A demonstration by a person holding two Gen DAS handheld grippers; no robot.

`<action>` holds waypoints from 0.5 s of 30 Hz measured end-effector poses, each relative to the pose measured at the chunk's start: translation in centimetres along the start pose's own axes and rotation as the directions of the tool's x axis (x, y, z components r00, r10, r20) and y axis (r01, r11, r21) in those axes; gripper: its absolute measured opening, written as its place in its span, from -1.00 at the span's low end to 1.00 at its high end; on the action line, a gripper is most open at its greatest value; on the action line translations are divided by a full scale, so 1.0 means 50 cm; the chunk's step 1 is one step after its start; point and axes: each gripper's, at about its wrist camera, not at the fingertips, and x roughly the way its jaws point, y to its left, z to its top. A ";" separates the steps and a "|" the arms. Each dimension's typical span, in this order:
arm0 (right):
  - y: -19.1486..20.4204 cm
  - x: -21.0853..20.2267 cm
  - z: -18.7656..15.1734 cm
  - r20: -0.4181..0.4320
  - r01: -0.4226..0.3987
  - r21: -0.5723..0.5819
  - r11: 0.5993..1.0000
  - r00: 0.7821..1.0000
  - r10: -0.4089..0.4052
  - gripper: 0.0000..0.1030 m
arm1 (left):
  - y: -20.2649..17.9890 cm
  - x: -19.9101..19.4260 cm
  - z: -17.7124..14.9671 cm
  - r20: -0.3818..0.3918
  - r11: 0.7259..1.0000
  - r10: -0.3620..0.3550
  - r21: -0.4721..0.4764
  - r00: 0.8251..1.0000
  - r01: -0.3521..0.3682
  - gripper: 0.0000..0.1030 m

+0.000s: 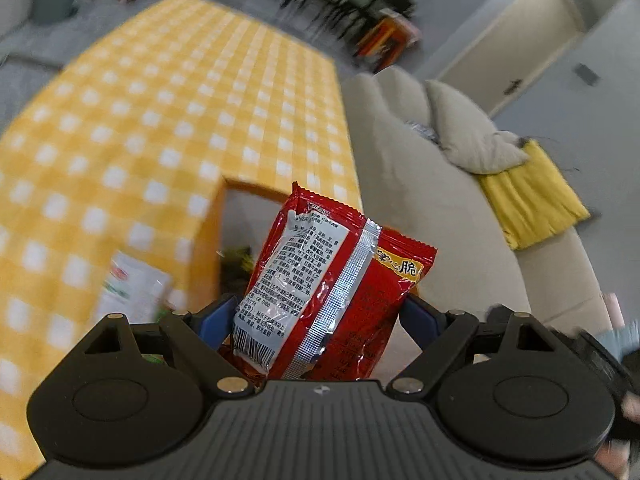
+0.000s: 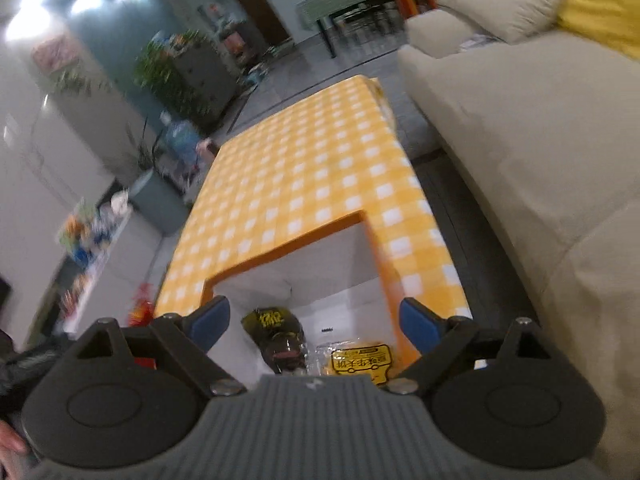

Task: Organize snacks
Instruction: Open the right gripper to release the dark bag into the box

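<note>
My left gripper point(image 1: 316, 316) is shut on a red snack packet point(image 1: 332, 280), its printed back facing the camera, held above the white box opening point(image 1: 236, 220) cut into the yellow checked table point(image 1: 160, 120). A white and green packet point(image 1: 132, 288) lies on the table to the left. My right gripper point(image 2: 314, 320) is open and empty above the same white box point(image 2: 320, 272). Inside the box lie a black and yellow packet point(image 2: 278, 334) and a clear packet with a yellow label point(image 2: 358, 358).
A beige sofa point(image 1: 432, 184) with a yellow blanket point(image 1: 532, 196) runs along the table's right side; it also shows in the right wrist view point(image 2: 520, 140). Plants point(image 2: 172, 72), a water bottle point(image 2: 182, 136) and shelves stand far left.
</note>
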 end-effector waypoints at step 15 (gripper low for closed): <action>-0.152 0.001 0.021 -0.013 0.025 0.064 0.998 1.000 -0.024 0.74 | -0.092 0.298 -0.003 -0.136 0.960 0.258 -0.077 0.956 -0.270 0.97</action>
